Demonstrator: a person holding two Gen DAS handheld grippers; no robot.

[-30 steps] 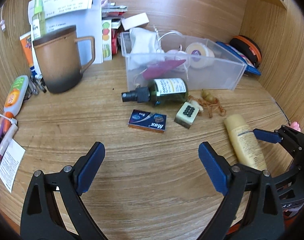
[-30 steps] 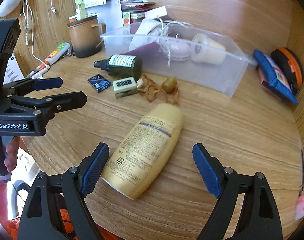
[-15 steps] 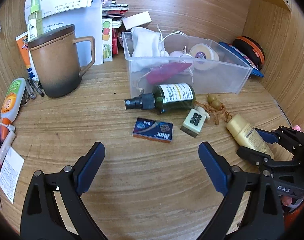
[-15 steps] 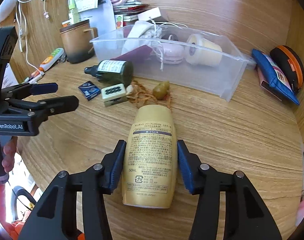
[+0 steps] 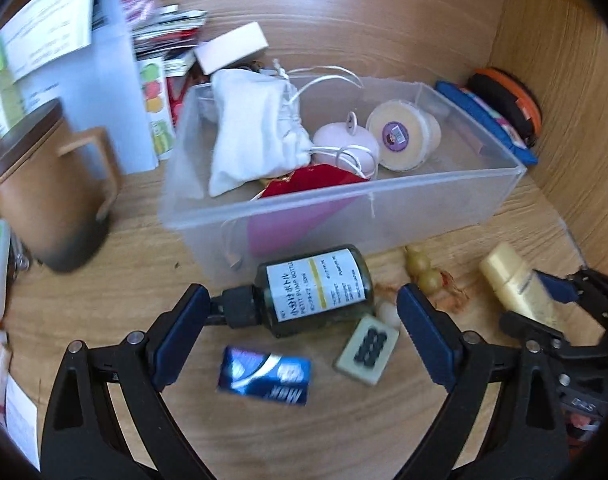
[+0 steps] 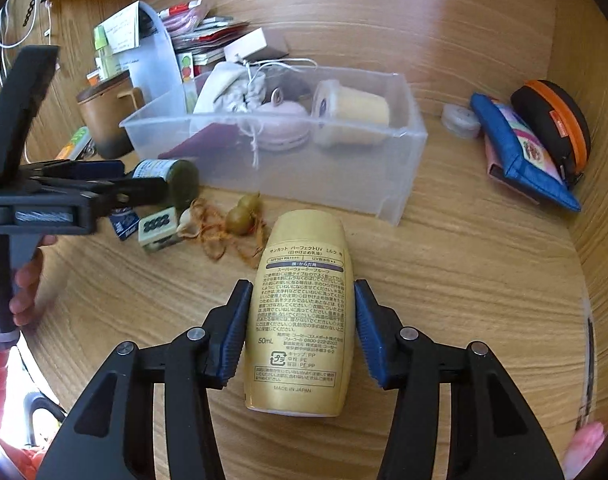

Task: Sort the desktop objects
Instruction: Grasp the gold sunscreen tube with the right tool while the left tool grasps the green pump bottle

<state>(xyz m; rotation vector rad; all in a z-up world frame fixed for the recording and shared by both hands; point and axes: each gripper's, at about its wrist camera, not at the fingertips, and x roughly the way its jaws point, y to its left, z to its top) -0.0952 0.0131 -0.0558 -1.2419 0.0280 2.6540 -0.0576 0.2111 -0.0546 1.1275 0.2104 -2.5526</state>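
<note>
Left wrist view: left gripper [image 5: 300, 332] stands wide open and holds nothing. Green pump bottle [image 5: 310, 290] lies on its side on the desk [image 5: 344, 432], directly ahead and between the blue pads [image 5: 424, 336], just in front of the clear bin [image 5: 384, 208]. Its long axis runs crosswise to the fingers, black cap toward the left pad, base toward the right. Judgement: a closing grip here would take it end to end, not across the body. Blue staple box [image 5: 264, 374] and mahjong tile [image 5: 367, 354] lie nearer the camera, also within the open span; motion blur smears the box's print. Right gripper [image 5: 560, 300] shows at the right edge with the cream bottle [image 5: 514, 284] partly hidden behind it.

Right wrist view: right gripper [image 6: 300, 328] is narrowed around the cream bottle [image 6: 300, 312], pads against or all but against both flanks; firm contact cannot be confirmed. Bottle's long axis runs along the fingers, one end toward the camera, the other pointing at the clear bin [image 6: 400, 184], which lies ahead and near. Whether the bottle rests on the desk or is lifted cannot be told. Left gripper [image 6: 104, 184] screens most of the green pump bottle [image 6: 176, 180] from this side. Judgement: the right hand is nearer to a finished placement
</note>
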